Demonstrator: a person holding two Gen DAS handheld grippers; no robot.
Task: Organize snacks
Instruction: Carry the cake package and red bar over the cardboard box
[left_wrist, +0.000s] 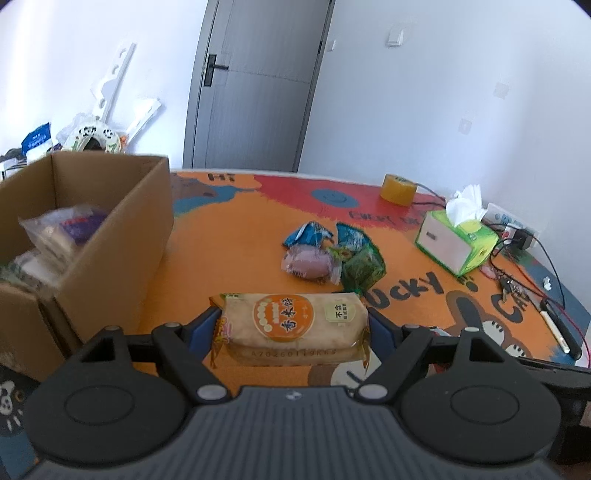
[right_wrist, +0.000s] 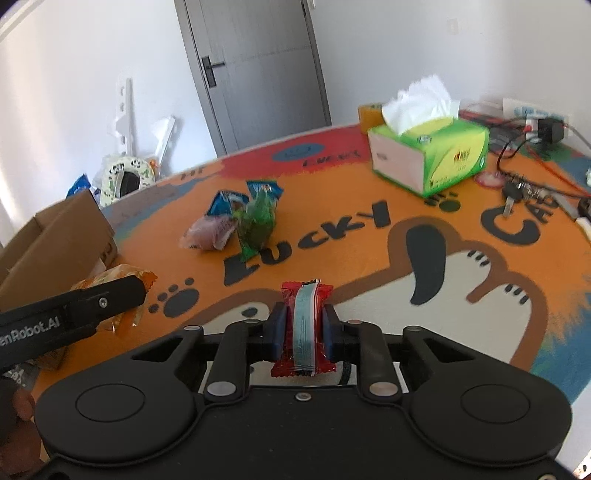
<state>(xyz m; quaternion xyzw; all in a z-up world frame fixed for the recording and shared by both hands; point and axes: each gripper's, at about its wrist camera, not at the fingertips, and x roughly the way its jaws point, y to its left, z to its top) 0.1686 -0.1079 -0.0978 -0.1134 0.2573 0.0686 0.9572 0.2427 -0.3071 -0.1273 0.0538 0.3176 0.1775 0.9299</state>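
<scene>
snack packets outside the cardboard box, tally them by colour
Orange-and-cream rice cracker packet, in the left gripper: 1
Red candy packet, in the right gripper: 1
Blue foil packets: 2
Pink packet: 1
Green packet: 1
Total: 6

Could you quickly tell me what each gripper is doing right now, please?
Left gripper: shut on the orange-labelled cracker pack.
Right gripper: shut on the small red snack packet.

The tabletop (left_wrist: 240, 258) wears an orange cartoon cover lettered "LUCKY". A cardboard box (left_wrist: 110, 258) stands at nine o'clock, a cluster of small snack packets (left_wrist: 328, 254) at centre, a green tissue box (left_wrist: 456, 243) at two o'clock, a tape roll (left_wrist: 399, 189) beyond, cables (left_wrist: 528, 280) at three.
</scene>
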